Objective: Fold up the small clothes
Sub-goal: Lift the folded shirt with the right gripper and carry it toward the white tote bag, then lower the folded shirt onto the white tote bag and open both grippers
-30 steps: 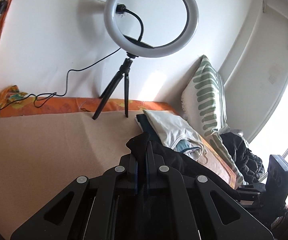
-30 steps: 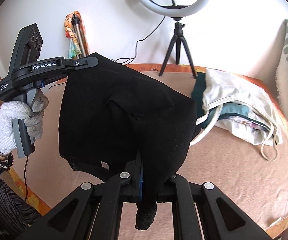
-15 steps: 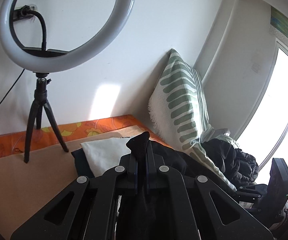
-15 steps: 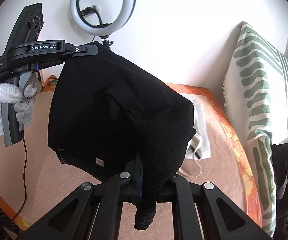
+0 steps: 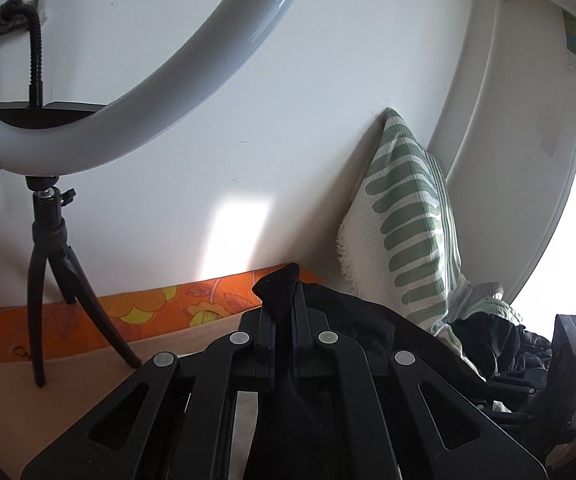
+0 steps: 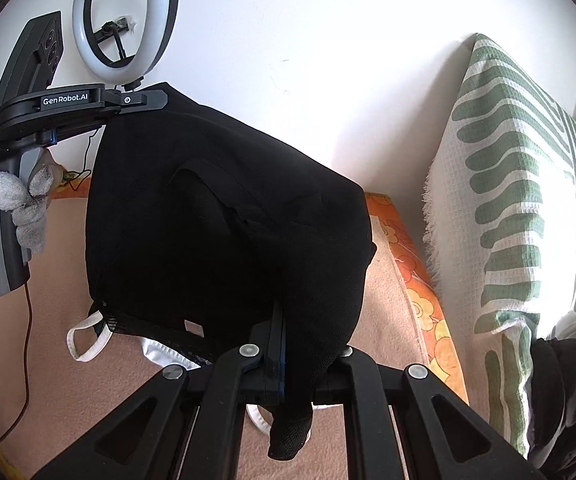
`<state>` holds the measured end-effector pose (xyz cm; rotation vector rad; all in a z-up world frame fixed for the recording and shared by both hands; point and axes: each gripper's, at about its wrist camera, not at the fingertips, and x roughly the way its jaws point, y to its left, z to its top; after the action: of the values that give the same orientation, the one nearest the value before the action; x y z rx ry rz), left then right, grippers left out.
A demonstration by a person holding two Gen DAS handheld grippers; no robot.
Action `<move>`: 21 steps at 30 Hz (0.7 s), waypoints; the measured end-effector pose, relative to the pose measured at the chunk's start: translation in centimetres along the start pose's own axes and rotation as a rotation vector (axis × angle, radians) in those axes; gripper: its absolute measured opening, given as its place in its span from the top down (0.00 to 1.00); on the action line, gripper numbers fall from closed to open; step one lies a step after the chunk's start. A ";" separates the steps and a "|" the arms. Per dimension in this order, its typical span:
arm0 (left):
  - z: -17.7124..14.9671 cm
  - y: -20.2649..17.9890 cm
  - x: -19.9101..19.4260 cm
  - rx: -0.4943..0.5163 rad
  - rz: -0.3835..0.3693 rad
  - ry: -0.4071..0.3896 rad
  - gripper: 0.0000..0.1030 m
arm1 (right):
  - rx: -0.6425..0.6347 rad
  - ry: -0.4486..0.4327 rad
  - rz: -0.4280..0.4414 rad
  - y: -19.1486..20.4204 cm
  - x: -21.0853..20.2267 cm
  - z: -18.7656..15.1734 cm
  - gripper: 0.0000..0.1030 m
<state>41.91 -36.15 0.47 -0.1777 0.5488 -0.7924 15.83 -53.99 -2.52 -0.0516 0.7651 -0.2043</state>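
Garment held aloft between both my grippers, above the bed.

Left wrist view: my left gripper (image 5: 283,320) is clamped on a corner of the black garment (image 5: 352,320); a tuft of cloth pokes up past the fingertips, and the rest drapes right toward my right gripper (image 5: 568,364), seen only from behind at the frame edge. Ring light (image 5: 135,92) on its tripod stands left; green-striped pillow (image 5: 412,228) leans on the wall right. Right wrist view: right gripper (image 6: 283,344) is pinched closed on the garment's lower edge, with a flap hanging below the fingers. Garment spans up-left to the left gripper (image 6: 155,100), which my gloved left hand (image 6: 3,208) grips. White clothing (image 6: 87,340) lies on the peach blanket (image 6: 384,296) beneath the garment.
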 end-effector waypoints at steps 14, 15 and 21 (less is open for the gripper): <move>-0.9 0.2 0.6 0.065 0.074 0.086 0.51 | 0.329 0.029 0.176 -6.1 3.1 -1.1 0.43; -1.1 0.2 0.5 0.064 0.059 0.106 0.51 | 0.352 0.027 0.178 -6.6 3.2 -1.2 0.43; -4.6 -0.6 1.1 0.092 0.002 0.232 0.51 | 0.428 -0.007 0.171 -9.4 3.1 0.2 0.41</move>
<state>39.75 -37.07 -3.65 0.0004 0.7291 -0.8398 16.59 -63.88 -3.36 0.4175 0.7020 -0.2009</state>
